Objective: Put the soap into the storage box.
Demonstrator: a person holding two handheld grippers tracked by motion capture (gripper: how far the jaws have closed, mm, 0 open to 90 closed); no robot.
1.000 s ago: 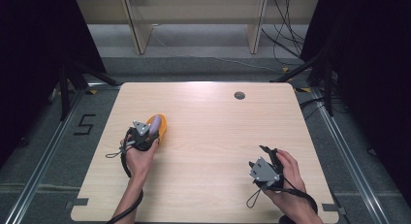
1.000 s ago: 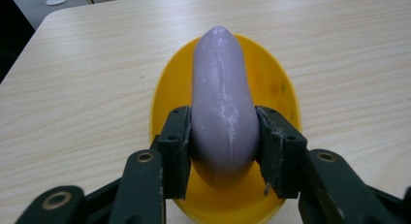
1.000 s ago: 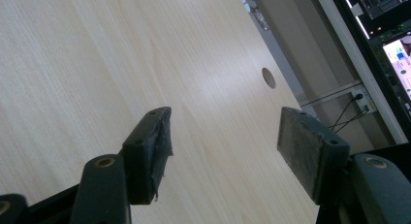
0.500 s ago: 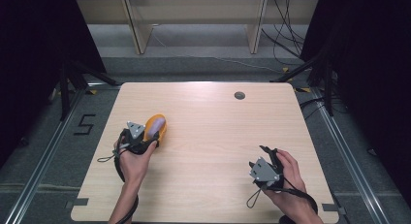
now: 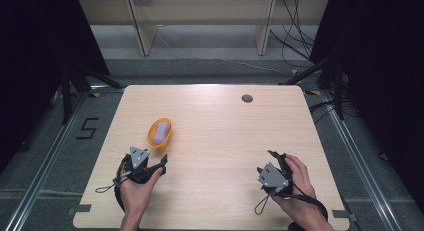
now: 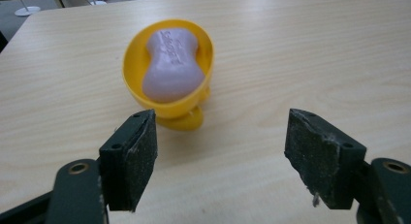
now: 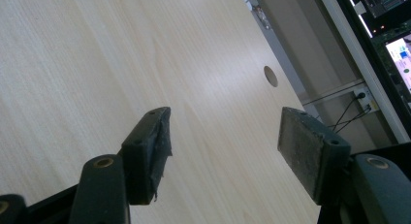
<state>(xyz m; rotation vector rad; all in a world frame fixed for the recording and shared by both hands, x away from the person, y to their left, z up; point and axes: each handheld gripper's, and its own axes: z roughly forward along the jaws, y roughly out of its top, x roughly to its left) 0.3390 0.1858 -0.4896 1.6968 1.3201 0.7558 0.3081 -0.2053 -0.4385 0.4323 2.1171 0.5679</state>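
Your left gripper point(image 6: 220, 161) has just been opening its jaws, and they stand spread wide with nothing between them. The yellow dish point(image 6: 167, 76) sits on the table point(image 5: 215, 141) just ahead of that gripper, a little toward its left jaw, apart from both pads. The purple soap point(image 6: 172, 64) lies inside the dish; its stamped lettering is too blurred to read. Your right gripper point(image 7: 225, 156) rests with jaws apart over bare wood, well away from the dish.

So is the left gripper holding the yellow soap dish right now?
No, the left gripper is open, and the yellow soap dish sits beyond its pads.
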